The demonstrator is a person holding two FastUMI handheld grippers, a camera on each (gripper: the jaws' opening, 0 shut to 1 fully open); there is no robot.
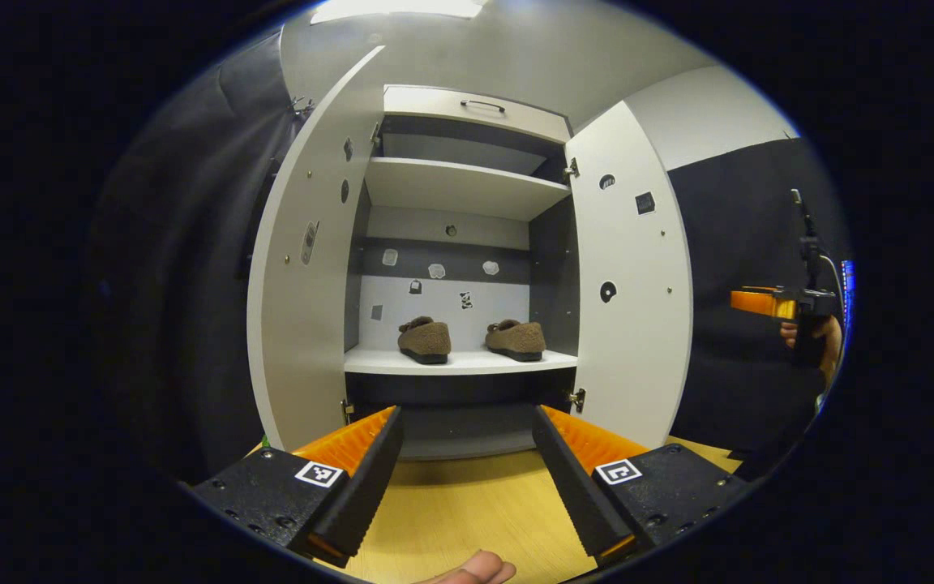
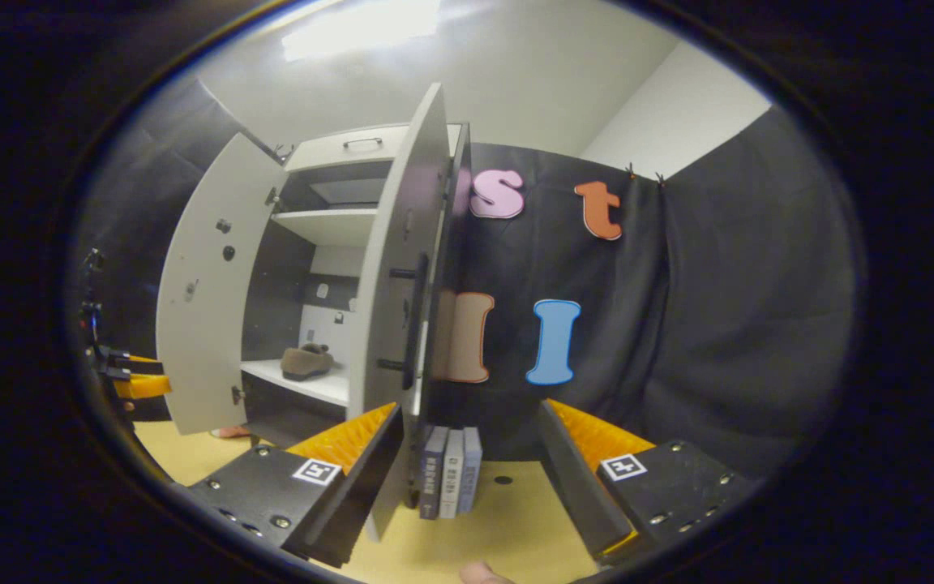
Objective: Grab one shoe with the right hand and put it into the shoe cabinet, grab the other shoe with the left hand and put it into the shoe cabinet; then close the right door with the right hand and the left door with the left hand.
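Note:
Two brown fuzzy shoes stand side by side on the white lower shelf [image 1: 370, 362] of the open shoe cabinet, one at the left [image 1: 425, 338] and one at the right [image 1: 516, 338]. Both white doors are swung wide, the left door [image 1: 305, 268] and the right door [image 1: 633, 284]. My left gripper [image 1: 467, 422] is open and empty, facing the cabinet from a short way back. My right gripper [image 2: 471, 410] is open too; the right door [image 2: 394, 284] stands edge-on just inside its left finger, black handle [image 2: 417, 316] facing it. One shoe [image 2: 307, 362] shows past the door.
Several books [image 2: 451, 470] stand upright on the yellow wooden surface [image 2: 507, 519] beside the cabinet's right side. The right gripper [image 1: 767, 302], held by a hand, shows far right beyond the right door. An upper shelf [image 1: 459, 186] and a top drawer [image 1: 475, 109] sit above the shoes.

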